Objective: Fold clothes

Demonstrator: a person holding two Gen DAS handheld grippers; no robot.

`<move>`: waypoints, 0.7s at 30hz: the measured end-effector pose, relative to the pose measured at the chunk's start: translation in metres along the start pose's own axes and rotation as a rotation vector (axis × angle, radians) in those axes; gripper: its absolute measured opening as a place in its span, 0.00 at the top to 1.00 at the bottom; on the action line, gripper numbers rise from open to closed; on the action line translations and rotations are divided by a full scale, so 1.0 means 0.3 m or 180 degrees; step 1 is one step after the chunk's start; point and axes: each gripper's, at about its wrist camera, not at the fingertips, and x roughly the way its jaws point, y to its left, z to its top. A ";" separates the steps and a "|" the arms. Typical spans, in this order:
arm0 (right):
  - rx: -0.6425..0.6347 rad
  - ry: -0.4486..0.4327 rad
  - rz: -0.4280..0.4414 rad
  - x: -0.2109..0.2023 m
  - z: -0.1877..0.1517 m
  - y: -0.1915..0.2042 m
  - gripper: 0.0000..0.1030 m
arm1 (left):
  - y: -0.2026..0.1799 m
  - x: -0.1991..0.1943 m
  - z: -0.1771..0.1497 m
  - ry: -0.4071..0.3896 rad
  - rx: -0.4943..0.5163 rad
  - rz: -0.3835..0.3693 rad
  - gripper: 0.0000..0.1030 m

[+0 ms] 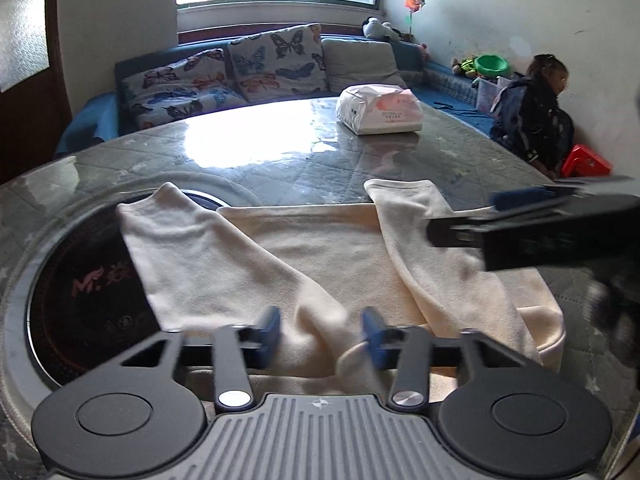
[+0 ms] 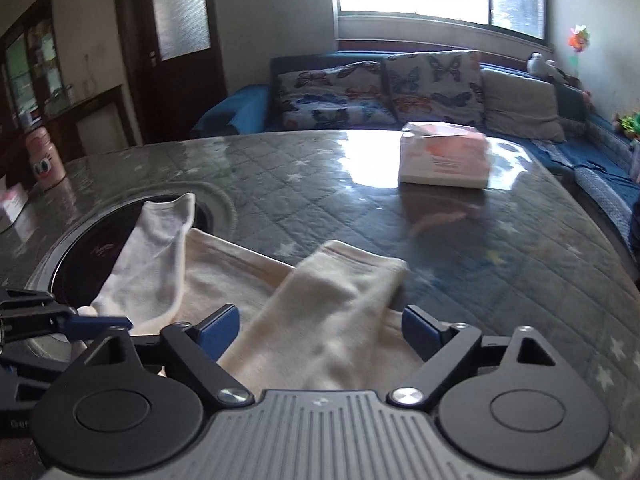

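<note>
Cream fleece fills the near ground: the garment (image 1: 328, 256) is spread flat on the table (image 1: 280, 160), its hem edge away from the cameras and its two sleeves folded onto the body, their cuffs pointing toward the far side. The left sleeve (image 1: 200, 264) is laid partly over a dark round inset (image 1: 80, 280) sunk in the tabletop, and its long axis runs diagonally from the near middle to the far left. The left gripper (image 1: 320, 332) is held low over the near edge of the garment, its blue pads apart with a fold of cloth between them, untouched. The right gripper (image 2: 320, 330) is likewise spread wide, astride the right sleeve (image 2: 336, 304), and is seen side-on at the right in the left view. Farther off, a tissue pack (image 1: 380, 110) is set on the table, and beyond it butterfly cushions (image 1: 276, 60) are propped on a blue sofa beneath the window.
</note>
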 end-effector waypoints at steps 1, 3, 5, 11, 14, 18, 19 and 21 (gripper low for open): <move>-0.0036 0.0026 0.0031 0.017 0.011 0.012 0.16 | 0.006 -0.004 -0.002 -0.0003 -0.0013 -0.0017 0.75; -0.0160 0.0132 0.0086 0.067 0.031 0.048 0.19 | 0.016 -0.013 -0.006 -0.0012 -0.0037 -0.0040 0.80; -0.0261 0.0231 0.0103 0.105 0.037 0.075 0.26 | 0.022 -0.022 -0.011 -0.0018 -0.0058 -0.0045 0.81; -0.0429 0.0328 0.0001 0.156 0.035 0.111 0.43 | 0.035 -0.043 -0.021 -0.0037 -0.0084 -0.0033 0.84; -0.0524 0.0319 -0.0054 0.153 0.038 0.108 0.75 | 0.040 -0.058 -0.027 -0.0060 -0.0088 -0.0042 0.88; -0.0455 0.0306 -0.0033 0.115 0.034 0.066 0.96 | 0.058 -0.093 -0.041 -0.0105 -0.0129 -0.0021 0.92; -0.0489 0.0230 -0.0114 0.082 0.023 0.053 0.97 | 0.065 -0.105 -0.045 -0.0121 -0.0140 -0.0007 0.94; -0.0469 0.0107 -0.0172 0.023 0.009 0.029 0.97 | 0.081 -0.140 -0.054 -0.0171 -0.0155 0.0025 0.95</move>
